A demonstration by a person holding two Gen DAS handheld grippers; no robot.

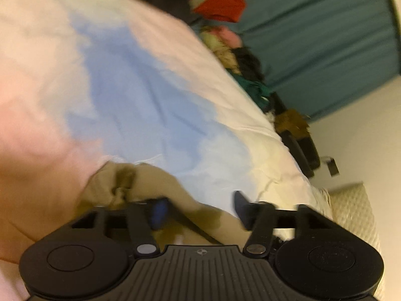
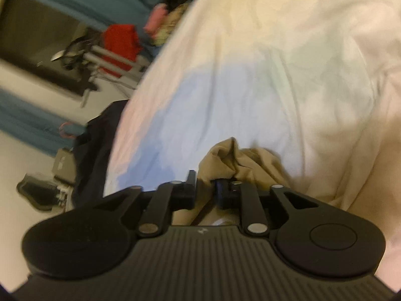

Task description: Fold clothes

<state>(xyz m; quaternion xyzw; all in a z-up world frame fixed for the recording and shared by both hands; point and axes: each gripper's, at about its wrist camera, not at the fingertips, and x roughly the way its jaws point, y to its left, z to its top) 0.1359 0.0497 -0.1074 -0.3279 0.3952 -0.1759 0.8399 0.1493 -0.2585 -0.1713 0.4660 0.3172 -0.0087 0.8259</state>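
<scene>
The beige garment (image 2: 240, 160) is lying bunched, not folded, on the bed sheet (image 2: 250, 87). The right hand-held gripper (image 2: 204, 185) is pinching it; the left hand-held gripper (image 1: 200, 208) is spread around it.

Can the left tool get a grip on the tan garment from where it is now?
Probably yes. The tan garment lies bunched on the bed sheet right at the left tool, whose jaws stand wide open with cloth already between them. Nothing blocks it, though blur hides the exact contact.

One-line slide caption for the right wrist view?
Right gripper pinching bunched tan garment above a pastel bedsheet.
</scene>
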